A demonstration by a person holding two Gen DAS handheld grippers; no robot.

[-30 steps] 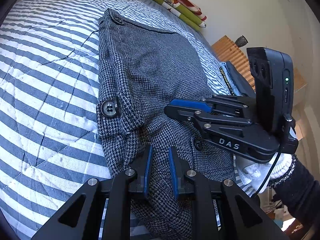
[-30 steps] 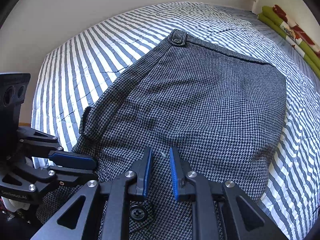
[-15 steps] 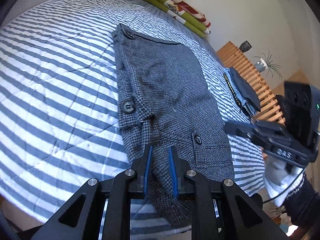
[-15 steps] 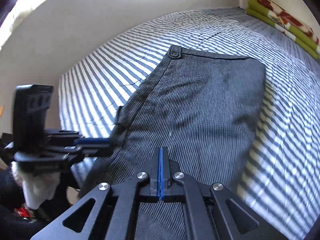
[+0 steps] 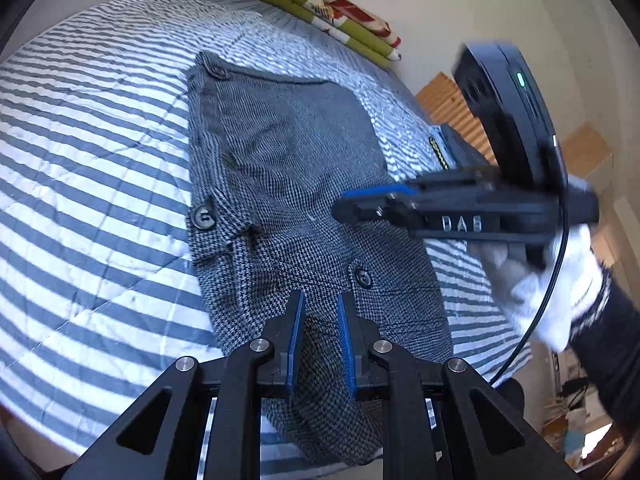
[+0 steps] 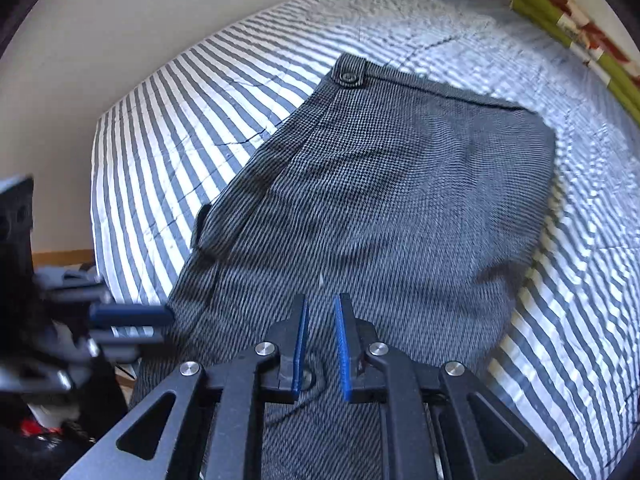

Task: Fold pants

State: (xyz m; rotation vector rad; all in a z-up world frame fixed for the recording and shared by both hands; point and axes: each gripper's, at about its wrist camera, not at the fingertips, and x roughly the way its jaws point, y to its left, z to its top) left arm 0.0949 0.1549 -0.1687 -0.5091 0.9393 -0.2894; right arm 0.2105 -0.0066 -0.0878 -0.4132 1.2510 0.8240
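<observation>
Two grippers hovered over the pants (image 5: pixel 296 184), each with its jaws parted by a narrow gap and gripping nothing. The left gripper (image 5: pixel 319 340) pointed at the near, bunched end of the garment, which drooped over the edge of the striped bedspread (image 5: pixel 88 184). The right gripper (image 6: pixel 320 344) was poised above the same end, with cloth showing between its blue pads (image 6: pixel 301 346); contact could not be judged. The pants lay lengthwise on the bed, folded into a compact stack, one button (image 5: pixel 203 216) at the left edge and another (image 5: pixel 363 277) close to the left gripper's tips. A gloved hand (image 5: pixel 560 288) carried the right gripper. Probable risks: the overhanging end could drag the stack off the bed, and a pinch catching only the top layer could peel the fold open. Green folded bedding (image 5: pixel 340 20) lay well apart at the far wall.
</observation>
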